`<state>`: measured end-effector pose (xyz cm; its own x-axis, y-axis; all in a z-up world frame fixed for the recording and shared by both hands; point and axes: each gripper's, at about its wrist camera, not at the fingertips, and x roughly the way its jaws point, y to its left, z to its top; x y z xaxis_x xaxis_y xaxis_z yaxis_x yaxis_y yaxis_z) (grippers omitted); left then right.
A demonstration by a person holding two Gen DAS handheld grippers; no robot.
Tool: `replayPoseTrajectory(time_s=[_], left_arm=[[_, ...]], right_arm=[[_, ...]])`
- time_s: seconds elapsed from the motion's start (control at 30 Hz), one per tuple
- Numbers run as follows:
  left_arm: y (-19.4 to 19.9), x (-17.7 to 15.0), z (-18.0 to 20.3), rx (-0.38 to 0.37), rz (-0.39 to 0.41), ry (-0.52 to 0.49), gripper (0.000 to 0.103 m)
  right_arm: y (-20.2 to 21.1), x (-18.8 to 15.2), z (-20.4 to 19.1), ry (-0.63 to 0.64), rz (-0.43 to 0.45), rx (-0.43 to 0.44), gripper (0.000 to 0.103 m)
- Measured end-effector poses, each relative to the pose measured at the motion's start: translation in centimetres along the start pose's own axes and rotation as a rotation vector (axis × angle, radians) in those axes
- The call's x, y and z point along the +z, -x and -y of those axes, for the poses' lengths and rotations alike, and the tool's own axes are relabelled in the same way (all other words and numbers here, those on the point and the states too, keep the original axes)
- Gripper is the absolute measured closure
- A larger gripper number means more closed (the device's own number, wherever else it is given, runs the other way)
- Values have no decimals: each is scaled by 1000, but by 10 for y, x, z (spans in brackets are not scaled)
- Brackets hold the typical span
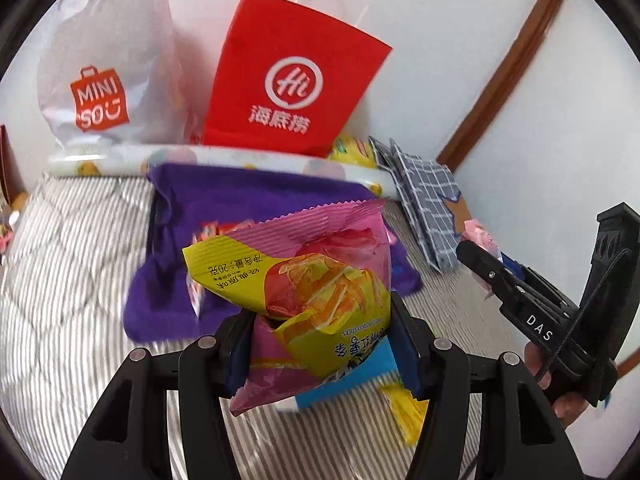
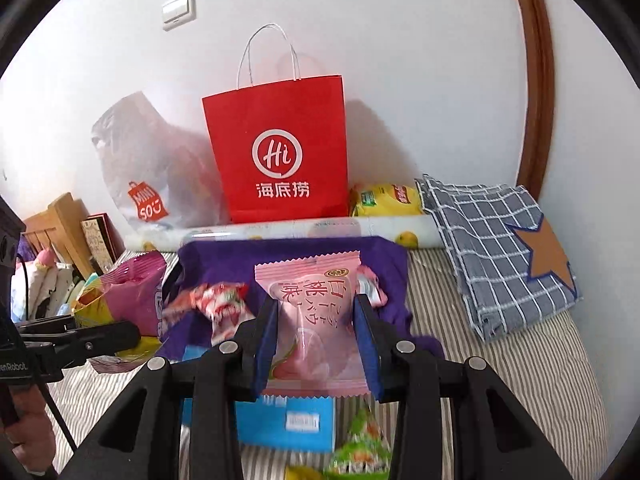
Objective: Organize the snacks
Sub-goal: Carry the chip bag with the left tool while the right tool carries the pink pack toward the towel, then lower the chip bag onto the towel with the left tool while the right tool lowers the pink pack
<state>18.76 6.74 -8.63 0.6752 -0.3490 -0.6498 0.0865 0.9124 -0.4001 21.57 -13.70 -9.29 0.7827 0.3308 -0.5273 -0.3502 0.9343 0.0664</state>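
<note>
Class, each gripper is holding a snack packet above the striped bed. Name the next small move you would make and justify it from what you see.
Probably carry the pink peach packet, clamped in the right gripper, forward over the purple cloth where other sweets already lie, then release. The left gripper holds the sweet potato sticks bag, likely bound there too.

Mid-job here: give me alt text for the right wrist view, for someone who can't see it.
The right gripper pinches a pink snack packet above a purple cloth on a striped bed. Behind stands a red paper bag against the wall; the left gripper holds a magenta-and-yellow snack bag.
</note>
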Motion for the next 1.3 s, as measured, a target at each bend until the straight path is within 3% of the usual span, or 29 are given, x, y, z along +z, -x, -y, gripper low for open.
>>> replayPoseTrajectory(time_s=[0.3,0.43,0.53,0.73,1.03,1.3], left_arm=[[-22,44,-16,50,49,27,44],[-38,55,-28,61,74,44,44],[-53,51,-40,74,75,56,44],[-74,34,-62,24,35,86,44],[-70,28,-62,19,73,61,44],[-79,26,-62,0,47,64,44]], right_arm=[[-44,40,7,-77,-29,120,68],[-65,44,-1,-34,-14,90,68],[-85,35,-3,-8,-27,82,68],[-110,17,0,8,-73,120,68],[-124,8,2,10,-100,90,68],[-132,4,1,3,-119,68,66]])
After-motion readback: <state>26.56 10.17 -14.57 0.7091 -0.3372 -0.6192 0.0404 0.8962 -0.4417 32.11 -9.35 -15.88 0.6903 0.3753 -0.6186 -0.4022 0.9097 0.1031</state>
